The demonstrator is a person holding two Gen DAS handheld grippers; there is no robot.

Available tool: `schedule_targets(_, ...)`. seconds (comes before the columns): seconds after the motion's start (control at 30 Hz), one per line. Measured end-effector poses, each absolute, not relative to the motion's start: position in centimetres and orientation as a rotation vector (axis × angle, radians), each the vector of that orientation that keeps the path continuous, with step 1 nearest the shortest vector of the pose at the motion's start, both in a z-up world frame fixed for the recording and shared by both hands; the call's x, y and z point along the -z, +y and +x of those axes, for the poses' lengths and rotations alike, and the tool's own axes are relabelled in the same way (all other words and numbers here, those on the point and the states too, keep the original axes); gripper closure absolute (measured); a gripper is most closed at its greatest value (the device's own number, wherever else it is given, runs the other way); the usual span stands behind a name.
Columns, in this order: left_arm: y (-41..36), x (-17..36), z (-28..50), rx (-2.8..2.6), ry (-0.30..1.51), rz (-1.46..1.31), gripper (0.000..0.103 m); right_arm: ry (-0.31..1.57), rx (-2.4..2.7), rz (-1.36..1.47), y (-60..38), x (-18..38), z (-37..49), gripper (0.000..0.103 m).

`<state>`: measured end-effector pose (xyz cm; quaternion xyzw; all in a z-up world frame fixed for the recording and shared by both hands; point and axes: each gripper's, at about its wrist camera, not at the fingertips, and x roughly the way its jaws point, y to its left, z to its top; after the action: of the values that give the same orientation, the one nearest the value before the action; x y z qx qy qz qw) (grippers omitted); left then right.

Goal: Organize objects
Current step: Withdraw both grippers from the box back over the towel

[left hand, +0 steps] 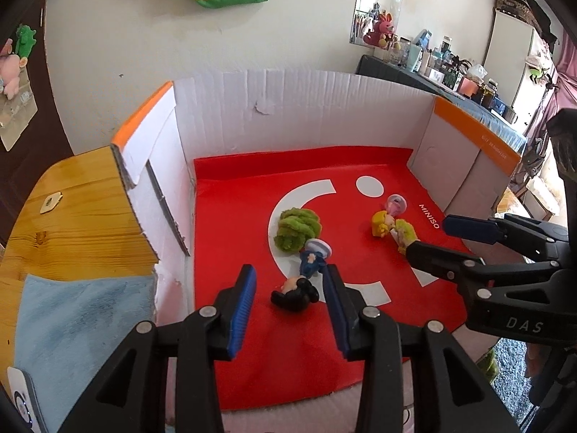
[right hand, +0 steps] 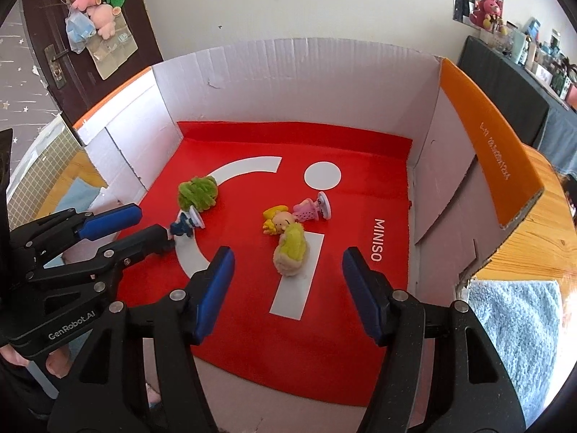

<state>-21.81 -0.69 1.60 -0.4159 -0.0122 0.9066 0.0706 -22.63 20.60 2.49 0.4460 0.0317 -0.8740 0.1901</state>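
Note:
Inside the white cardboard box (left hand: 288, 108) on a red mat lie a mouse figurine in blue (left hand: 304, 278), a green fuzzy toy (left hand: 296, 227), a blonde doll in pink (right hand: 292, 216) and a yellow-green plush (right hand: 291, 249). My left gripper (left hand: 290, 296) is open, its fingers either side of the mouse figurine, just above it. My right gripper (right hand: 288, 278) is open, straddling the yellow-green plush from above. The left gripper shows in the right wrist view (right hand: 144, 222); the right gripper shows in the left wrist view (left hand: 432, 238).
The box has orange-edged flaps (right hand: 487, 151) left and right. It sits on a wooden table (left hand: 72, 209) with a blue towel (left hand: 83, 332) at the left and another (right hand: 519, 324) at the right. A cluttered counter (left hand: 450, 75) stands behind.

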Motion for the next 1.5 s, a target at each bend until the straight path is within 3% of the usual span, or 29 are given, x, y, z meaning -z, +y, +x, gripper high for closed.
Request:
schedule_targets(0.27, -0.9, -2.2, -20.9, -2.749, -0.041, -1.226, 0.053, 0.068, 2.463, 1.231, 20.9, -3.0, -21.6, 0.041)
schedule_targets(0.37, -1.0, -2.4, -20.6, -2.755, -0.040, -1.220, 0.052, 0.061, 2.468, 1.218, 21.0, -3.3, -21.0, 0.036)
schedule_targets(0.57, -1.0, -3.1, -19.4, -2.777, -0.035, -1.192, 0.044, 0.055, 2.475, 1.192, 21.0, -3.8, -20.1, 0.035)
schedule_targets(0.83, -1.1, -3.7, -18.2, -2.807, -0.024, -1.155, 0.033, 0.042, 2.484, 1.161, 21.2, -4.3, -19.0, 0.023)
schedule_targets(1.17, -1.5, -3.9, -17.0, -2.828, -0.036, -1.134, 0.024, 0.041, 2.508, 1.120, 21.4, -5.0, -17.6, 0.018)
schedule_targets(1.3, -1.5, -3.9, -16.6, -2.833, -0.036, -1.127, 0.019, 0.039, 2.514, 1.107, 21.6, -5.0, -17.1, 0.010)
schedule_targets(1.5, -1.5, -4.2, -15.8, -2.847, -0.026, -1.101, 0.011, 0.029, 2.520, 1.092, 21.7, -5.1, -16.3, 0.008)
